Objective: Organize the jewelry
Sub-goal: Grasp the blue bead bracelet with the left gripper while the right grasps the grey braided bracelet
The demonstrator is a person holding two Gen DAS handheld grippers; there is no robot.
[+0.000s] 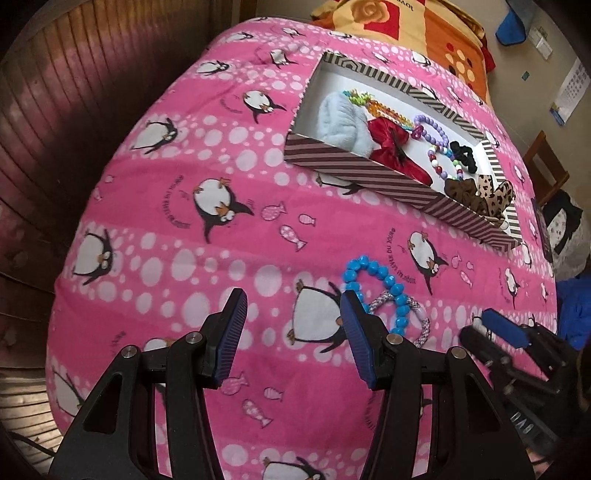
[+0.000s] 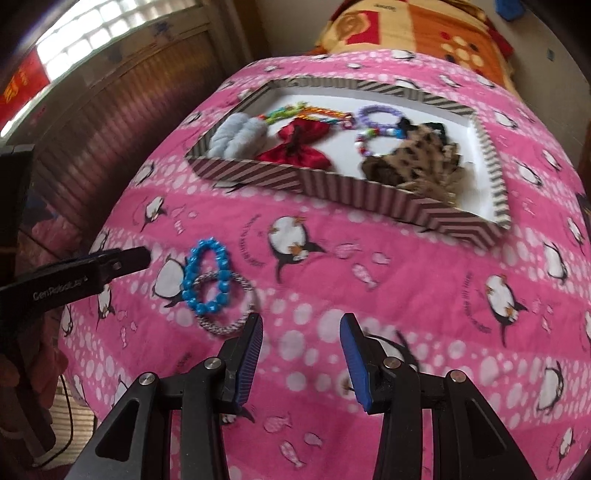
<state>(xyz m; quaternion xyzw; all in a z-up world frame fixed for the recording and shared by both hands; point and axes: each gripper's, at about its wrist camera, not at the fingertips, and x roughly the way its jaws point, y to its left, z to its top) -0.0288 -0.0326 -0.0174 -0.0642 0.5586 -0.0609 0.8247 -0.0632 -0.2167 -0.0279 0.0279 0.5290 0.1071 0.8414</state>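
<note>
A blue bead bracelet (image 1: 373, 275) (image 2: 207, 280) lies on the pink penguin blanket (image 1: 229, 236) (image 2: 406, 280), across a grey-white braided hair tie (image 1: 413, 317) (image 2: 231, 321). A striped shallow box (image 1: 388, 186) (image 2: 332, 186) farther back holds a light blue scrunchie (image 1: 341, 123) (image 2: 236, 134), a red bow (image 1: 391, 144) (image 2: 295, 147), bead bracelets (image 1: 434, 127) (image 2: 376, 116) and leopard scrunchies (image 1: 491, 192) (image 2: 410, 158). My left gripper (image 1: 293, 314) is open and empty, its right finger beside the blue bracelet. My right gripper (image 2: 301, 338) is open and empty, just right of the hair tie.
The blanket covers a rounded bed; wooden panelling (image 1: 55, 129) is on the left. An orange patterned quilt (image 1: 424, 33) (image 2: 424, 33) lies beyond the box. A chair (image 1: 546, 170) stands at the right. My left gripper also shows in the right wrist view (image 2: 92, 269), my right gripper in the left wrist view (image 1: 506, 328).
</note>
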